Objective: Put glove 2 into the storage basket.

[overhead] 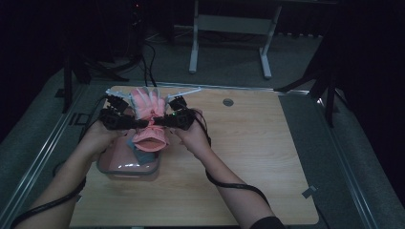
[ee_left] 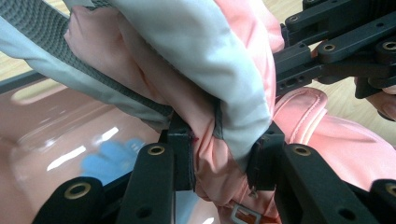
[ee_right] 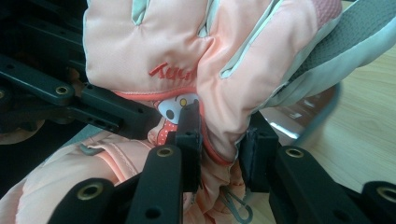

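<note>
**Pink glove held up over the tub by both hand-held grippers**

The pink glove (overhead: 149,109) hangs in the air just above the far edge of the pink tub (overhead: 128,168), which sits on the surface (overhead: 248,157). The left hand-held gripper (overhead: 139,123) is clamped on the gathered fabric at the glove's wrist from one side, and the right hand-held gripper (overhead: 160,121) pinches the same bunched wrist from the other, the two nearly touching. The glove's fingers point away from the tub, its cuff (overhead: 152,140) droops over it. Something blue (ee_left: 109,158) lies inside the tub.

To my eye the glove is being carried, either out of the tub or into it. Doing that well means moving both hands together, so the fabric neither stretches nor slips, and keeping the cuff and the small clip (ee_right: 236,205) clear of the tub's rim.
</note>
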A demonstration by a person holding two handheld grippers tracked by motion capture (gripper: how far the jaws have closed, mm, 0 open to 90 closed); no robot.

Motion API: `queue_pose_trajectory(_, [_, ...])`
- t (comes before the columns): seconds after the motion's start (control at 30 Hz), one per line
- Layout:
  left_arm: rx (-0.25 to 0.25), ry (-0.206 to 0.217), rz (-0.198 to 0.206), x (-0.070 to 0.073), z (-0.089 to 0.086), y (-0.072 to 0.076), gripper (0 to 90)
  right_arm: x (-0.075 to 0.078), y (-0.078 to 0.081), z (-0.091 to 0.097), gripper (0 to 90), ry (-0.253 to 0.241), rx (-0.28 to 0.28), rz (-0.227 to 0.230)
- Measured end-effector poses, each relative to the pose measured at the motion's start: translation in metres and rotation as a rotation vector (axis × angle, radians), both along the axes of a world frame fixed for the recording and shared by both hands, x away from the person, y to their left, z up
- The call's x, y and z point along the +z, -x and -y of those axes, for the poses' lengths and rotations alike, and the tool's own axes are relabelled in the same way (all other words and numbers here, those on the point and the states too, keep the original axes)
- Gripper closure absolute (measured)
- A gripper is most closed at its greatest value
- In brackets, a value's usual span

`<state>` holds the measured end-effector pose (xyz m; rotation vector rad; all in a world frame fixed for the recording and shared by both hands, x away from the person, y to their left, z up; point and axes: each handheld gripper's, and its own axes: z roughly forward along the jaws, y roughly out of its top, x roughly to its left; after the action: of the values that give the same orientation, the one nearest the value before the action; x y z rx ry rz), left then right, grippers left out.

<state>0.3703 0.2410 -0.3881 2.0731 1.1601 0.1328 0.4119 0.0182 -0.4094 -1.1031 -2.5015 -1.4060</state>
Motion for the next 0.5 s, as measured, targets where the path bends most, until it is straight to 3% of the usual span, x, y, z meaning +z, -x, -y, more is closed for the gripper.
queue_pose_trajectory(0.23, [0.012,-0.012,-0.014,-0.011,-0.024,-0.001,68.3,-0.017,-0.002,-0.029,71.9,-0.012,0.018,0.010])
queue_pose_trajectory(0.33, [0.017,-0.040,-0.011,-0.020,-0.027,-0.001,68.3,-0.024,-0.002,-0.034,71.9,-0.009,0.017,0.009])
queue_pose_trajectory(0.43, [0.023,-0.041,-0.025,-0.031,-0.030,-0.003,68.3,-0.038,-0.004,-0.041,71.8,0.013,0.012,-0.002])
queue_pose_trajectory(0.5, [0.025,-0.036,-0.033,-0.034,-0.031,-0.004,68.3,-0.038,-0.004,-0.041,71.8,0.013,0.012,-0.002])
